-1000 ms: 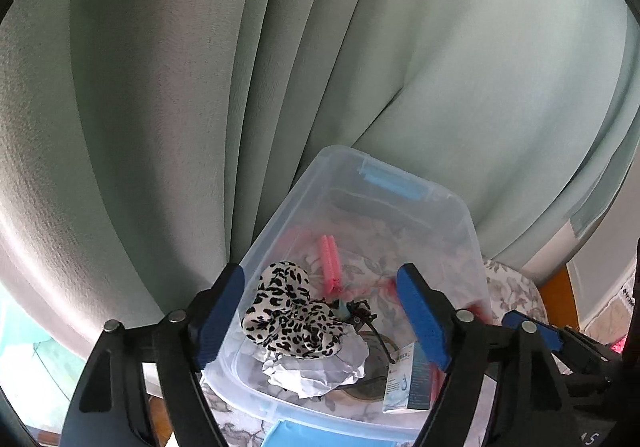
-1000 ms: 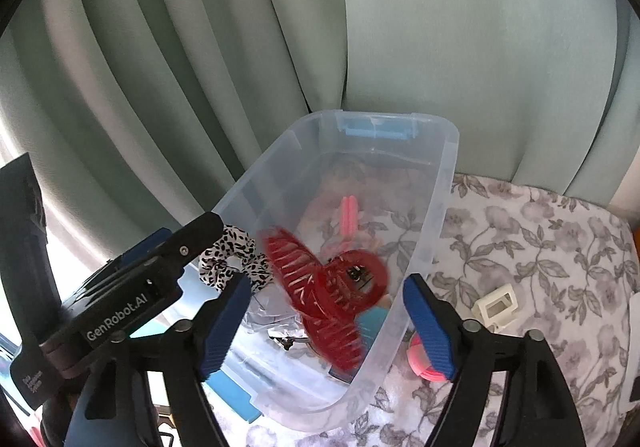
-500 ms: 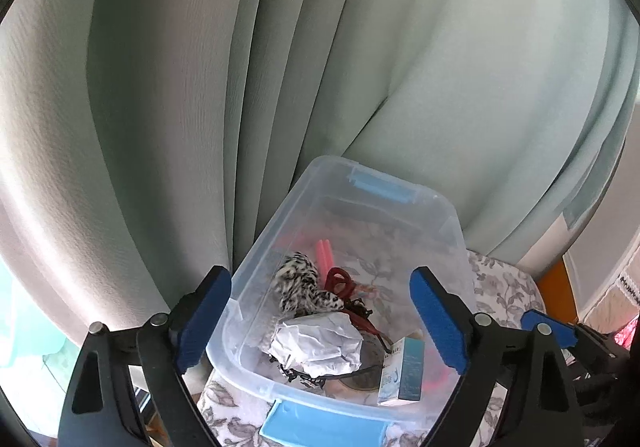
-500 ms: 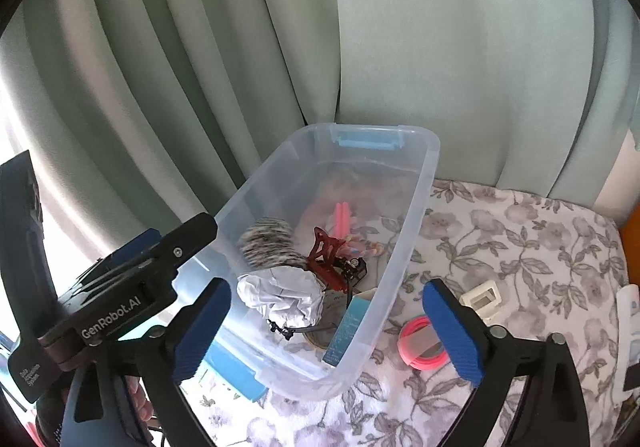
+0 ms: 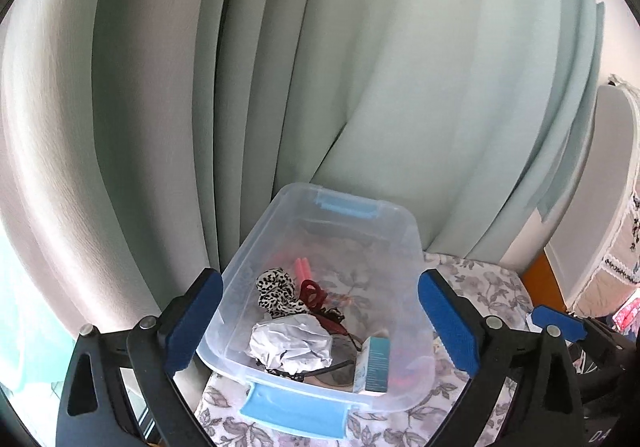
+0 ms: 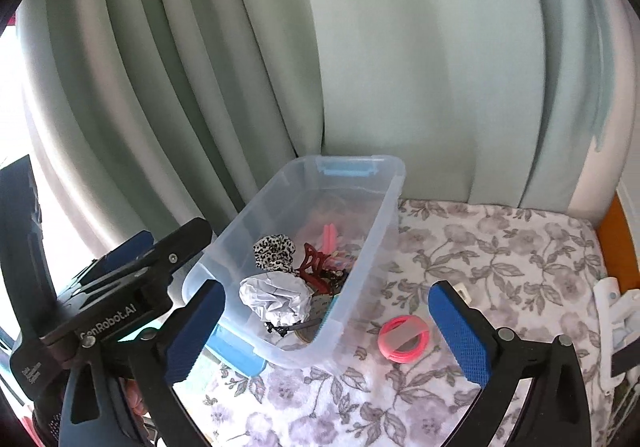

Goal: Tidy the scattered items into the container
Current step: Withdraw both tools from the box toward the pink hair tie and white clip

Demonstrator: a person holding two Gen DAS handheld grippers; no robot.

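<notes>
Both claws — left (image 5: 318,321), right (image 6: 327,329) — are opening, empty, above the clear bin (image 6: 376,231). One pink ring (image 6: 404,338) lies outside it, just beside its wall.

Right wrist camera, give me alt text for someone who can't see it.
A clear plastic bin on a floral cloth holds a leopard scrunchie, red claw clip and crumpled paper. A pink ring lies outside, between the empty right gripper fingers, whose jaws are opening.

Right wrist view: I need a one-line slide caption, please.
Right gripper, jaws opening and empty, above a clear bin holding a red hair claw; pink ring remains on the floral cloth.
</notes>
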